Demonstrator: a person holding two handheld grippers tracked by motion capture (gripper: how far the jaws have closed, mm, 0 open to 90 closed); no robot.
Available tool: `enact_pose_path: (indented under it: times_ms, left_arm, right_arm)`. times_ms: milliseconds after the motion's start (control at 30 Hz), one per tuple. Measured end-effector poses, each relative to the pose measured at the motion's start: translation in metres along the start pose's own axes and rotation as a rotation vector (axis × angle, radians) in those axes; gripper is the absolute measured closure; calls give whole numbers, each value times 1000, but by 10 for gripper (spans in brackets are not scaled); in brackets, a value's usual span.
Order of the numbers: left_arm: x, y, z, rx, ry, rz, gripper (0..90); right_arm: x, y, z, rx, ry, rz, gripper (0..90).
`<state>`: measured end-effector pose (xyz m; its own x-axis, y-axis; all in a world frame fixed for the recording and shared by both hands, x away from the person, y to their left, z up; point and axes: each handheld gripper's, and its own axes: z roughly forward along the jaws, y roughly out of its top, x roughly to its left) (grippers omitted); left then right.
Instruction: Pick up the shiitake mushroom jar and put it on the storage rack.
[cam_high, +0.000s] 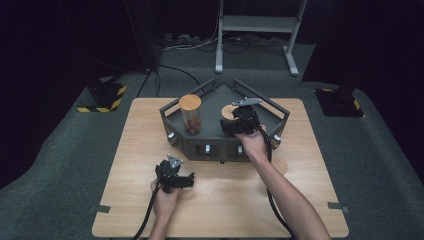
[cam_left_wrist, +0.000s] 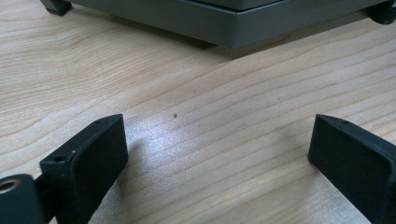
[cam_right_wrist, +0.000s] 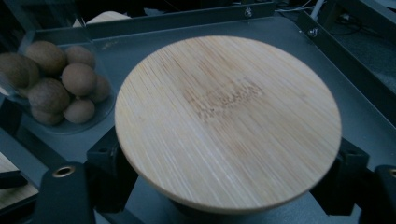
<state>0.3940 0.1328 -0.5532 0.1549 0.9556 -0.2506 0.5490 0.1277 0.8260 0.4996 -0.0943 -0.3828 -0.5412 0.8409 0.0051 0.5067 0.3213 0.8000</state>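
A dark grey six-sided tray (cam_high: 215, 146) stands at the back middle of the wooden table (cam_high: 140, 150). Inside it, a clear jar of brown nuts (cam_high: 190, 116) with a wooden lid stands on the left. A second jar with a round wooden lid (cam_high: 228, 111) stands to its right. My right gripper (cam_high: 230, 121) reaches into the tray, and its jaws stand on either side of that second jar just under the lid (cam_right_wrist: 229, 121). The right gripper (cam_right_wrist: 224, 179) looks open, not pressing. The nut jar (cam_right_wrist: 56, 84) is beside it. My left gripper (cam_high: 189, 181) rests open over bare wood (cam_left_wrist: 217, 154), in front of the tray (cam_left_wrist: 224, 23).
A round wooden disc (cam_high: 280, 165) lies on the table right of the tray's front. Beyond the table stand a metal frame (cam_high: 260, 25) and yellow-and-black striped blocks (cam_high: 102, 97) on the dark floor. Bare wood lies around my left gripper.
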Motion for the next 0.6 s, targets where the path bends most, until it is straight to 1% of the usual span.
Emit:
enact_pose_path:
  times_ms: [133,200,333,433,467,600]
  left_arm:
    - [0,0,0,0,0,0,46]
    - [0,0,0,0,0,-1,46]
    - [0,0,0,1,-1,1,44]
    - [0,0,0,3,-1,2,44]
    - [0,0,0,-3,-1,-4,44]
    - [0,0,0,0,0,0,44]
  right_arm:
    - [-1,0,-2,10,17,4,148]
    - [-2,0,-2,19,15,4,138]
    - [-3,-2,-5,8,18,13,128]
    - [-3,-4,-7,9,7,16,119]
    - [-4,-5,-8,5,4,19,112]
    - [-5,-6,-12,-3,-9,28,85]
